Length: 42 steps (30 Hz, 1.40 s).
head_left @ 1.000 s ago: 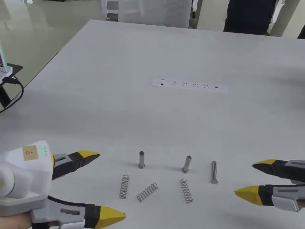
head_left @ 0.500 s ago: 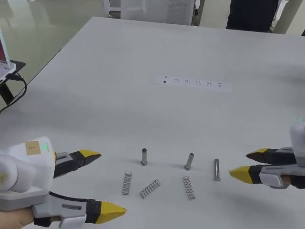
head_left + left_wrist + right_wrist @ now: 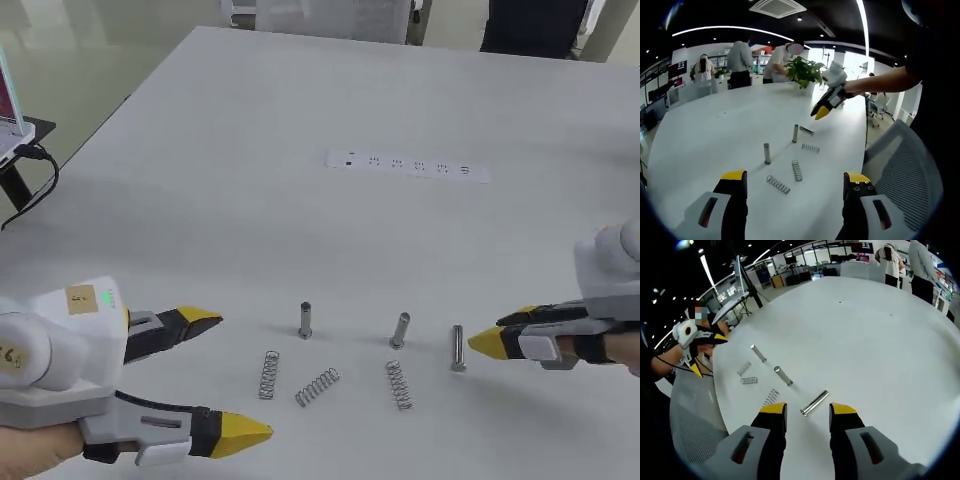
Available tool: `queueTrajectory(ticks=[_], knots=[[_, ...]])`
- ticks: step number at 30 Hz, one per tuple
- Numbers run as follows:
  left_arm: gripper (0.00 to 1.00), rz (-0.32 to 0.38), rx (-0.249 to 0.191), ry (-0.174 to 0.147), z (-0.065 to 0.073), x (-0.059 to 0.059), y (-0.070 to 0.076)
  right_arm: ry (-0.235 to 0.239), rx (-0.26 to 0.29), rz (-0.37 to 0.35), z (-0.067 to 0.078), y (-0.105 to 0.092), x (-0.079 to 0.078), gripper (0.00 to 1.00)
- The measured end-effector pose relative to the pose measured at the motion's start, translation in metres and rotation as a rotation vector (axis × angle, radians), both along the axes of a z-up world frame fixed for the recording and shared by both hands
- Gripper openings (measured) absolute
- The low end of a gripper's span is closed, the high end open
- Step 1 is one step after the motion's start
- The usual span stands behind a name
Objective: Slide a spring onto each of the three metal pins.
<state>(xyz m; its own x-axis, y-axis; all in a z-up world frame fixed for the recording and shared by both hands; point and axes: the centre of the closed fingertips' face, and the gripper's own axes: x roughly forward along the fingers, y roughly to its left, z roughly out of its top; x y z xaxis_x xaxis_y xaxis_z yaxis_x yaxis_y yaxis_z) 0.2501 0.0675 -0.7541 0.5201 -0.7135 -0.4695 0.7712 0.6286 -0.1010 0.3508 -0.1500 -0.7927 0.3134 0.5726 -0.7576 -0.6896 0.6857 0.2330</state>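
Metal pins (image 3: 401, 329), springs (image 3: 318, 386) near table (image 3: 300, 120) edge; right tool (image 3: 486, 335) beside.

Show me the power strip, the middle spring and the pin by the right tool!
power strip (image 3: 408, 166): head view, its white top.
middle spring (image 3: 318, 387): head view, centre of its coils.
rightmost pin (image 3: 457, 345): head view, middle of its shaft.

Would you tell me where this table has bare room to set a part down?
The wide bare stretch between the power strip and the pins is free, as is the table beyond the strip. It is crowded between the left gripper and right gripper, where pins and springs lie close.
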Motion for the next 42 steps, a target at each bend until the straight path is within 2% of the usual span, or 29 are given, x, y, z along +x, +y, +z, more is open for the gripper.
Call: queueTrajectory(ticks=[2, 5, 7, 13, 21, 35, 42], knots=[[0.74, 0.0, 0.001, 0.003, -0.001, -0.001, 0.0, 0.012, -0.012, -0.016, -0.003, 0.0, 0.002, 0.31], [0.74, 0.0, 0.001, 0.004, -0.001, -0.001, 0.001, 0.041, -0.001, -0.033, -0.006, 0.003, 0.004, 0.3], [0.73, 0.004, 0.009, 0.007, -0.003, -0.001, 0.003, 0.044, 0.002, -0.037, -0.007, 0.005, 0.007, 0.28], [0.71, 0.01, 0.009, 0.011, -0.003, 0.0, 0.005, 0.096, 0.004, -0.098, -0.015, 0.008, 0.014, 0.26], [0.7, 0.01, 0.017, 0.021, -0.007, -0.002, 0.005, 0.151, -0.03, -0.171, -0.028, 0.005, 0.022, 0.21], [0.7, 0.03, 0.017, 0.031, -0.01, -0.004, 0.012, 0.199, -0.08, -0.187, -0.042, 0.007, 0.017, 0.2], [0.7, 0.028, 0.018, 0.038, -0.012, -0.005, 0.012, 0.213, -0.097, -0.201, -0.05, 0.004, 0.026, 0.18]])
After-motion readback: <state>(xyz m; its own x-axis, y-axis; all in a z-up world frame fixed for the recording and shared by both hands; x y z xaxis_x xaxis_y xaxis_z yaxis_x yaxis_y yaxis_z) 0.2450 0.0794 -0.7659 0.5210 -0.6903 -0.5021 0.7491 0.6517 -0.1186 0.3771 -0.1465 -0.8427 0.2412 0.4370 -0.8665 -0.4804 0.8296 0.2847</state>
